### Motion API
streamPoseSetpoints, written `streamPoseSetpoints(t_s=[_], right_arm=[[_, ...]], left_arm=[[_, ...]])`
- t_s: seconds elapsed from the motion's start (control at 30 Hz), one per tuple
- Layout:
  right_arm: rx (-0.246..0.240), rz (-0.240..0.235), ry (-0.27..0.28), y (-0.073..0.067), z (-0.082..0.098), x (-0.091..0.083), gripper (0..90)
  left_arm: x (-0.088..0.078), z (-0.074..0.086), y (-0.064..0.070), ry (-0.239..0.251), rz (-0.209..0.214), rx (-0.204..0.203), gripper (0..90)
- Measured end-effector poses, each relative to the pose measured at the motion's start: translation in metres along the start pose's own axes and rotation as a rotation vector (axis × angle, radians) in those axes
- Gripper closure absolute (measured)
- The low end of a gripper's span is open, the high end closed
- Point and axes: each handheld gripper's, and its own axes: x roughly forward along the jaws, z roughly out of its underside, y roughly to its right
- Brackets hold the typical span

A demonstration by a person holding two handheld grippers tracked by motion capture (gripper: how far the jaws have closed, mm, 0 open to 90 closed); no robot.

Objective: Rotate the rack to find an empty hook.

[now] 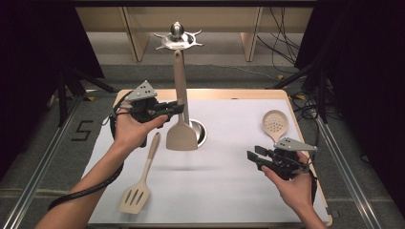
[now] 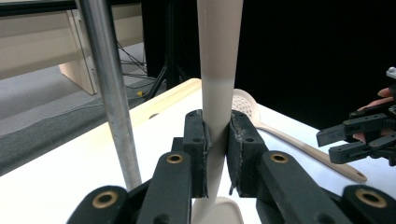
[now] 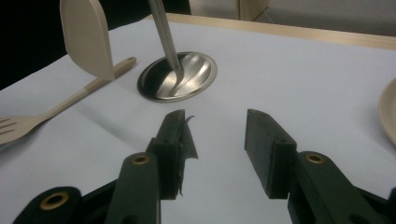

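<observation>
The left gripper point(image 1: 177, 109) is clamped on the handle of a beige spatula point(image 1: 181, 136), the pads point(image 2: 196, 140) pressing both flanks of the shaft about midway along its length. The right gripper point(image 1: 253, 157) hangs low over the right side of the table with its jaws spread and nothing between them.

The spatula hangs upright, blade down, clear of the white table cover point(image 1: 229, 191). The top of its handle sits at the notched ring point(image 1: 177, 40) on top of a metal stand, just in front of the stand's pole point(image 2: 114, 116), and the blade hovers beside the round steel base point(image 3: 180, 77). Whether the handle end is hooked on the ring cannot be told.

Handling judgement: the spatula appears light and stiff, probably wood or hard plastic with a smooth, possibly slick, finish. The shaft tapers, so a pinch may creep toward the narrower part; a firm squeeze across the flat sides is advisable. The mid-handle grip leaves the broad blade free to swing like a pendulum, so slow moves are recommended near the pole. Nothing suggests fragility.

Farther out, a slotted turner point(image 1: 141, 183) lies flat on the cover at front left, and a perforated spoon point(image 1: 275, 125) lies at the right, beyond the right gripper.
</observation>
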Motion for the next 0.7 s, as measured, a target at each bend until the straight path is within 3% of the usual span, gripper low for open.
streamPoseSetpoints(t_s=[0.07,0.1,0.23,0.27,0.3,0.37,0.43,0.47,0.63,0.7], right_arm=[[-0.02,0.014,0.004,0.002,0.0,0.0,59.3],[0.017,0.01,0.0,-0.001,0.001,0.0,59.2],[0.024,0.009,-0.004,-0.001,0.001,0.0,59.3],[-0.006,0.013,-0.011,0.0,0.0,-0.001,59.3],[0.036,0.008,-0.025,-0.003,0.001,-0.002,59.3],[0.035,0.006,-0.023,-0.003,0.001,-0.002,59.3],[-0.015,0.021,-0.011,0.001,0.001,-0.002,59.3],[-0.018,0.023,0.002,0.002,0.001,-0.001,59.3],[-0.018,0.023,-0.002,0.002,0.001,-0.001,59.3],[-0.009,0.017,-0.007,0.002,0.001,-0.001,59.3]], left_arm=[[0.001,0.0,0.0,-0.002,0.002,0.006,78.2],[0.002,0.0,-0.001,-0.006,0.003,0.005,78.1],[0.004,0.0,-0.003,-0.011,0.003,-0.013,78.2],[0.005,0.0,-0.005,-0.014,-0.002,-0.017,78.2],[0.006,0.0,-0.006,-0.012,-0.003,-0.017,78.2],[0.007,0.0,-0.007,-0.011,-0.005,-0.019,78.2],[0.008,0.0,-0.009,-0.009,-0.005,-0.028,78.2],[0.009,0.0,-0.012,-0.015,-0.011,0.005,78.2],[0.01,0.0,-0.015,-0.009,-0.02,0.019,78.1],[0.011,0.0,-0.016,-0.007,-0.021,0.006,78.0]])
